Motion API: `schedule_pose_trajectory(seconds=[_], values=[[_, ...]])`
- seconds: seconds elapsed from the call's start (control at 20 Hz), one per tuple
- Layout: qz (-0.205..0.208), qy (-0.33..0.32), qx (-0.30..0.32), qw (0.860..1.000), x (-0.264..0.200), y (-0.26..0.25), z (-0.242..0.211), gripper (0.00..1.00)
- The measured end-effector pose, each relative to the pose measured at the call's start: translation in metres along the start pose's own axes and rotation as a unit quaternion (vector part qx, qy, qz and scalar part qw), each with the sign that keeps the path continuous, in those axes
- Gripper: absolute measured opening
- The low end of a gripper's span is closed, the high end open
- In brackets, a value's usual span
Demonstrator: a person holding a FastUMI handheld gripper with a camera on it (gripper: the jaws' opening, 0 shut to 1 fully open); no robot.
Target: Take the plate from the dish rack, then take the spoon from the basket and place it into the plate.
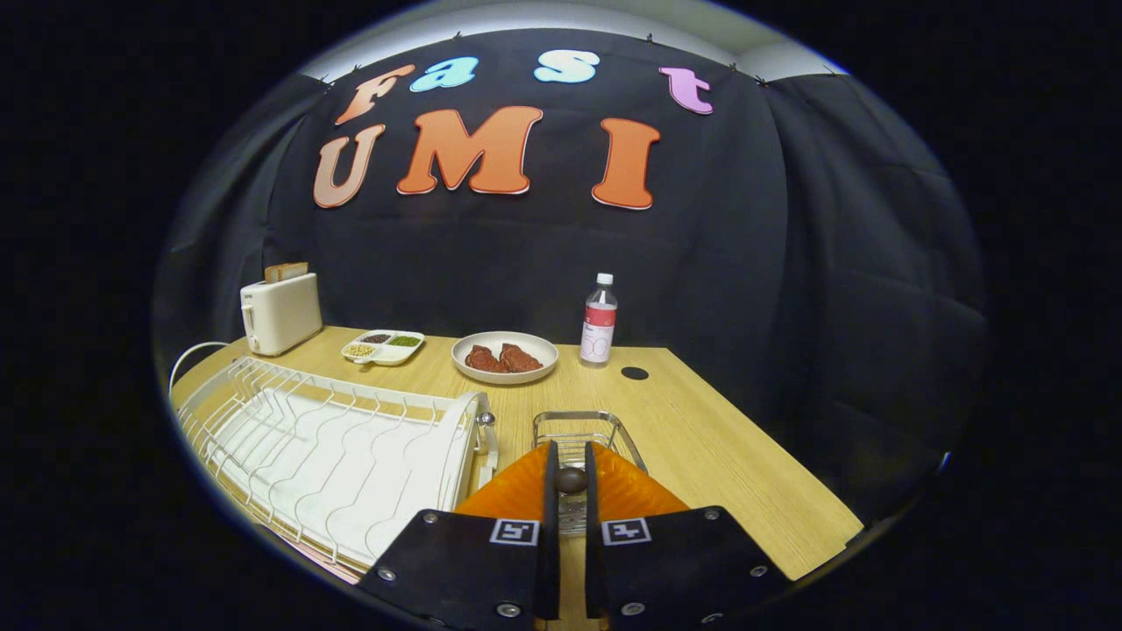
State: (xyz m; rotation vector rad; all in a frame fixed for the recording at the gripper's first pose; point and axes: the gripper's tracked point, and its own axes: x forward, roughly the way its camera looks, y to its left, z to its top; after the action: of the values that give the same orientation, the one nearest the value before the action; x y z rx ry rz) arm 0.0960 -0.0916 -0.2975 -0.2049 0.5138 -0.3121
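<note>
The tool (pixel 570 480) has its two orange fingers (pixel 517 491) drawn close together, and a small dark rounded end, most likely the spoon (pixel 571 479) handle, sits pinched between them, so it appears to be gripping the spoon. Just ahead of and beneath the fingers lies the wire basket (pixel 585 422), which fits a spoon caught end-on while it stands in or just above the basket. To the left of the tool sits the white rack (pixel 324 447), its wire slots bare of dishes. Beyond the basket, a plate (pixel 505 356) rests on the tabletop (pixel 719 447) and carries two reddish pieces (meat, by the look); whether this is the task's plate I cannot tell. Farther off stand a bottle (pixel 599 321), a divided tray (pixel 383 346) and a toaster (pixel 280 311). Judging by the grip, the spoon-taking step is in hand, and carrying it forward to the plate would follow.
</note>
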Motion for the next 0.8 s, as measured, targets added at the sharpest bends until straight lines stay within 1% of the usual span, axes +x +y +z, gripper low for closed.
schedule_pose_trajectory(seconds=[0.15, 0.45, 0.8], values=[[0.000, -0.007, 0.018, 1.000, 0.002, -0.004, 0.014, 0.11], [0.011, -0.040, 0.005, 0.999, 0.003, -0.008, 0.064, 0.11], [0.024, -0.093, -0.008, 0.995, -0.032, -0.001, 0.121, 0.11]])
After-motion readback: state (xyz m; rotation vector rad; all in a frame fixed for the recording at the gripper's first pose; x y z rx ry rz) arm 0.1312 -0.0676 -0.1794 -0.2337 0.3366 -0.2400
